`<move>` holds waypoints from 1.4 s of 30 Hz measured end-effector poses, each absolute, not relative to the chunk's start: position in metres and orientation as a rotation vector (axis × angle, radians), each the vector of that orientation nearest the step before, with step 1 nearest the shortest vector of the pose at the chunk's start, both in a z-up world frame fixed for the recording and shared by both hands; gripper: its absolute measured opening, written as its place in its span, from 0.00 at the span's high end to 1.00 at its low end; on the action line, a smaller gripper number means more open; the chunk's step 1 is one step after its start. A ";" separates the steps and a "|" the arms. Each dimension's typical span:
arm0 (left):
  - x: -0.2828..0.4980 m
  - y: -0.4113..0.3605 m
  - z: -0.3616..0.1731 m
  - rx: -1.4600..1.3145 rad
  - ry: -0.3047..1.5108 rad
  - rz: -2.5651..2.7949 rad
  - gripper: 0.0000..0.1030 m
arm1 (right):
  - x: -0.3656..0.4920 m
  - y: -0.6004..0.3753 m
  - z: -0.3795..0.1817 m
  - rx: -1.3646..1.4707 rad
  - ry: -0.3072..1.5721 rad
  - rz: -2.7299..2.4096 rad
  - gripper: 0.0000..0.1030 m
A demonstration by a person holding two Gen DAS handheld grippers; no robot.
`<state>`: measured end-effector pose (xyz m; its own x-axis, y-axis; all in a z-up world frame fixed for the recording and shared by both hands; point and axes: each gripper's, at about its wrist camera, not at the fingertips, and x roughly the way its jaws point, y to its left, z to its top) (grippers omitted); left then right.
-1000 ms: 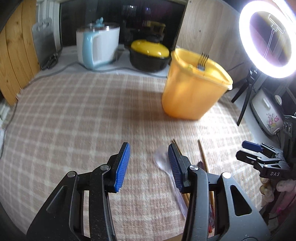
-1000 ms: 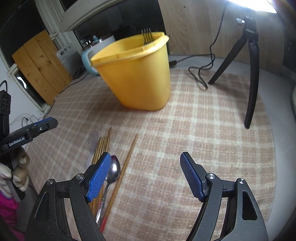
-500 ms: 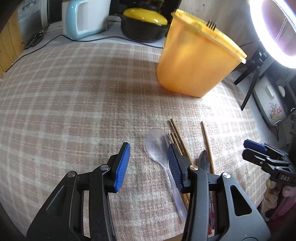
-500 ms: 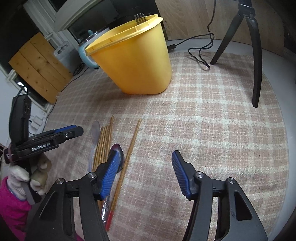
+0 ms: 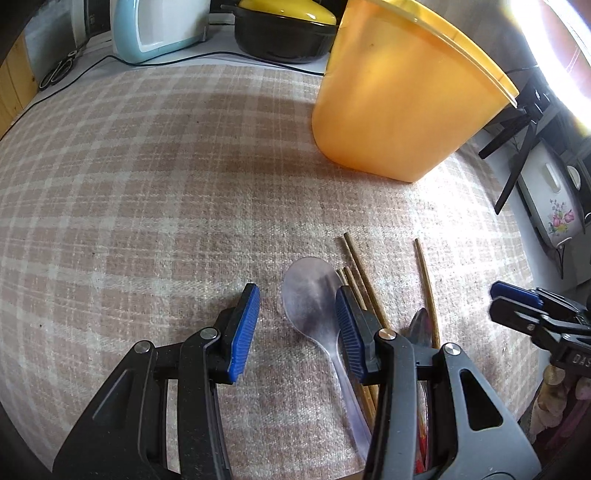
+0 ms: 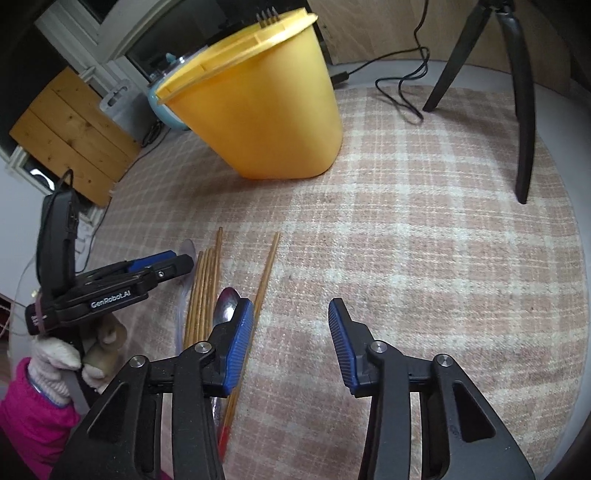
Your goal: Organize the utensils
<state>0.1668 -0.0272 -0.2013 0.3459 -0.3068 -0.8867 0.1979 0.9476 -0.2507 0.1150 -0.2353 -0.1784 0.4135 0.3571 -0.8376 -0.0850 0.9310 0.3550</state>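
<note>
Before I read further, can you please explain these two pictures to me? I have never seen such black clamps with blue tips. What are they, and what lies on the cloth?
These are hand-held tools, not a robot. A person holds one two-finger gripper in each hand, and each carries a camera looking along its fingers.

One picture looks from the left gripper, the other from the right gripper. Each also shows the other gripper at its edge.

On the checked cloth lie a clear plastic spoon, wooden chopsticks and a metal spoon. Behind stands a yellow bin with a fork sticking out.

Neither gripper holds anything. The right jaws are closing over bare cloth.
</note>
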 end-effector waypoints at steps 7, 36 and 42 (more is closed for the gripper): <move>0.168 -0.026 -0.200 -0.114 1.172 -0.340 0.58 | 0.145 -0.219 -0.196 0.319 1.221 0.262 0.76; 0.163 -0.049 -0.195 -0.010 1.110 -0.372 0.96 | 0.164 -0.162 -0.203 0.053 1.274 0.198 0.88; 0.158 -0.050 -0.193 0.008 1.125 -0.393 0.72 | 0.165 -0.166 -0.202 0.104 1.276 0.211 0.89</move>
